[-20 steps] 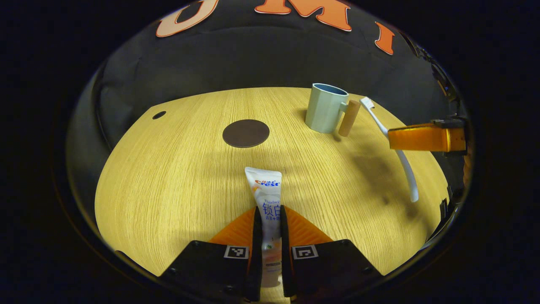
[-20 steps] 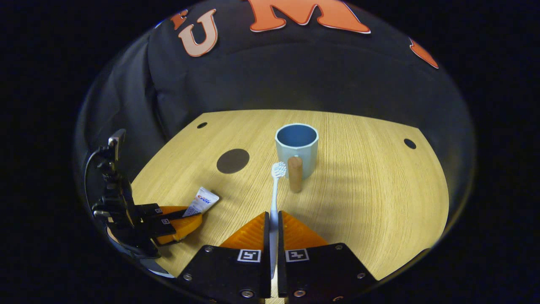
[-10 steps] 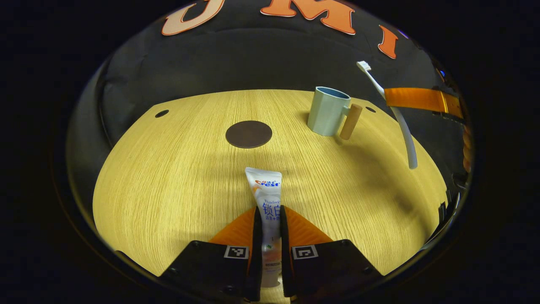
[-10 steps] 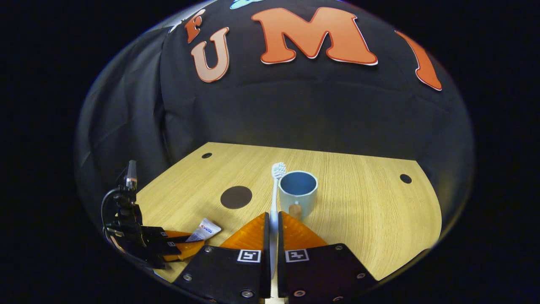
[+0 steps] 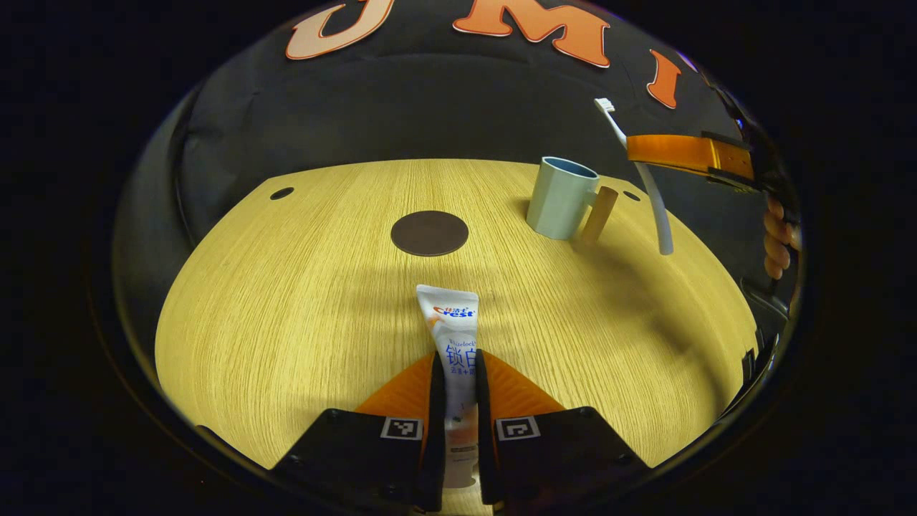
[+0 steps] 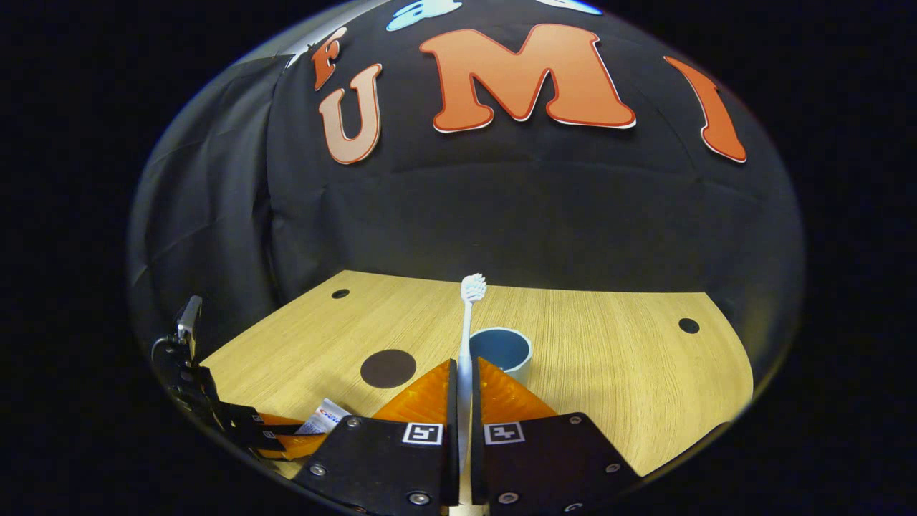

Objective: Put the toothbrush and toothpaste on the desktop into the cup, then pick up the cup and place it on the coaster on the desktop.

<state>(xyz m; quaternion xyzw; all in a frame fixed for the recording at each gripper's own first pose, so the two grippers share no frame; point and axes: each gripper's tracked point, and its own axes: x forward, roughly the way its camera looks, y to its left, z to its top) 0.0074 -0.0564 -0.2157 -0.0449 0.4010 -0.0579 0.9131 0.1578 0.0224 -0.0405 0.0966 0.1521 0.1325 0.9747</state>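
Toothpaste, a soft white plastic tube (image 5: 454,337), lies low in the left gripper view on the pale wooden counter (image 5: 286,301), clamped by the left gripper (image 5: 456,373); it looks light and squashy, so mid-body suits best. At upper right the right gripper (image 5: 648,152) pinches the stiff, slim white toothbrush (image 5: 648,190) mid-handle, raised beside the pale blue wooden-handled cup (image 5: 561,198). The dark round coaster (image 5: 430,233) sits at centre.
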